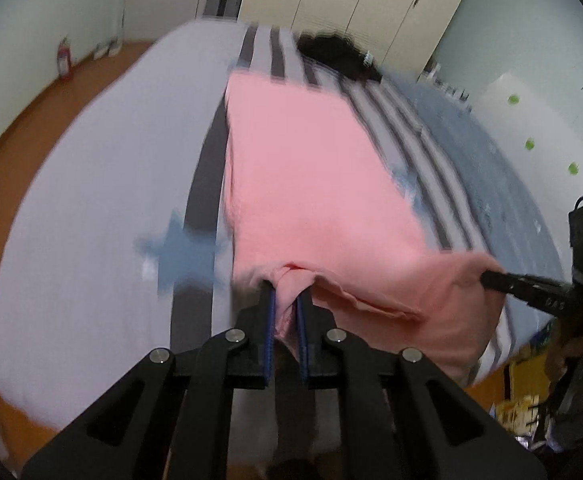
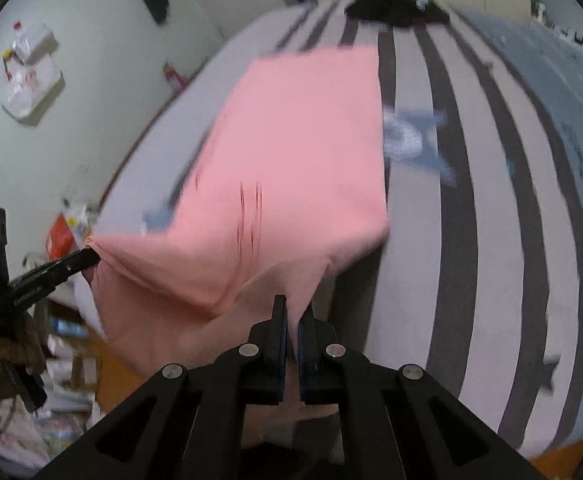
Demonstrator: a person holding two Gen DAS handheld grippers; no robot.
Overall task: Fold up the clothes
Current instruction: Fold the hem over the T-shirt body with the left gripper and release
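Note:
A pink garment [image 1: 311,168] lies stretched along the striped bed cover, its near edge lifted off the bed. My left gripper [image 1: 287,292] is shut on one near corner, pink cloth bunched between its blue pads. My right gripper [image 2: 293,312] is shut on the other near corner of the pink garment [image 2: 291,140]. Each gripper shows in the other's view: the right gripper [image 1: 491,278] at the right, the left gripper [image 2: 89,258] at the left. The near hem hangs taut between them.
The bed [image 1: 91,200] has a pale cover with dark stripes and blue stars. A dark pile of clothes [image 2: 395,8] lies at its far end. Wardrobe doors [image 1: 351,0] stand behind. Orange floor [image 1: 31,120] and clutter [image 2: 63,232] flank the bed.

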